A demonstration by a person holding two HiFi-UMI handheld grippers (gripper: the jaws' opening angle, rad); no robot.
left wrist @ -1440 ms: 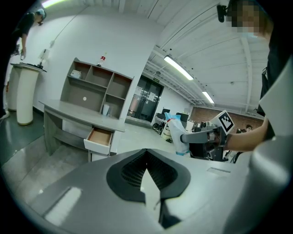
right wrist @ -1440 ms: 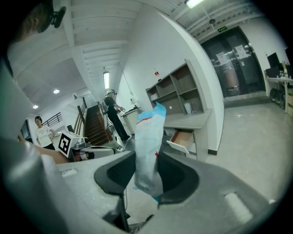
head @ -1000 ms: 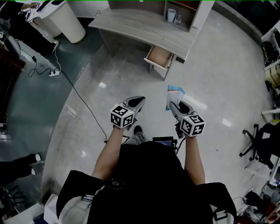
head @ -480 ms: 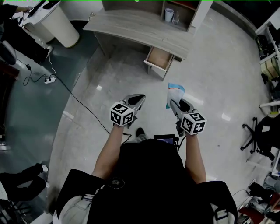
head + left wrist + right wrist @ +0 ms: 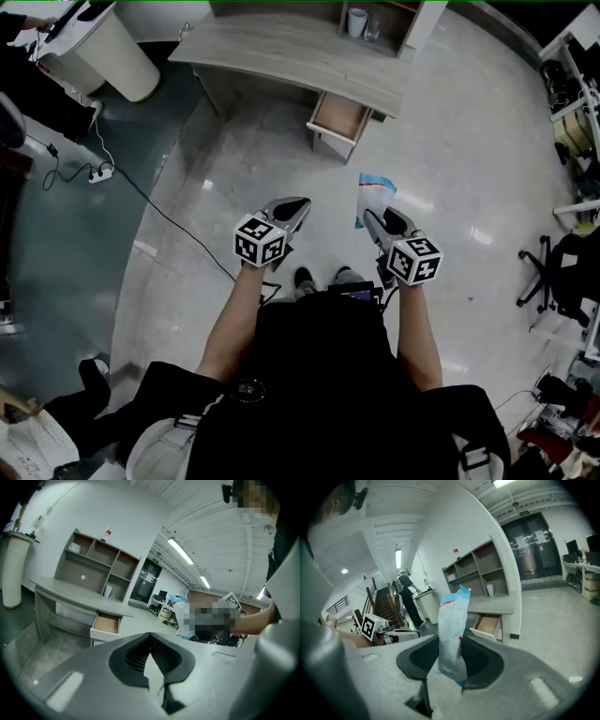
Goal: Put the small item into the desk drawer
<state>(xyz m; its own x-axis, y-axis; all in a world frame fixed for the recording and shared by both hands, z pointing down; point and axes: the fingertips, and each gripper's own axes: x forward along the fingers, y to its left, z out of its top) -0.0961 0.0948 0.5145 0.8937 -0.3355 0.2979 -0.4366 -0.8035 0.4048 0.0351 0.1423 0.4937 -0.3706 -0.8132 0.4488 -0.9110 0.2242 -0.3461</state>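
The right tongs [image 5: 373, 214] are clamped on a small light-blue packet [image 5: 373, 192], gripping its lower end. Its long axis runs on past the tips, forward toward the desk. The left tongs [image 5: 295, 208] are closed on nothing and held level beside the right ones, a little apart.

The drawer [image 5: 339, 119] stands pulled open under the front edge of the worktop [image 5: 281, 47]. Its wooden inside is bare as far as can be seen. It lies straight ahead of the person, well apart from both tongs across open floor [image 5: 450, 141], and roughly in line with the gap between them. In the right gripper view it shows just to the right of the packet.

The coming move is probably a walk forward, then a reach with the right arm to bring the packet over the open drawer.
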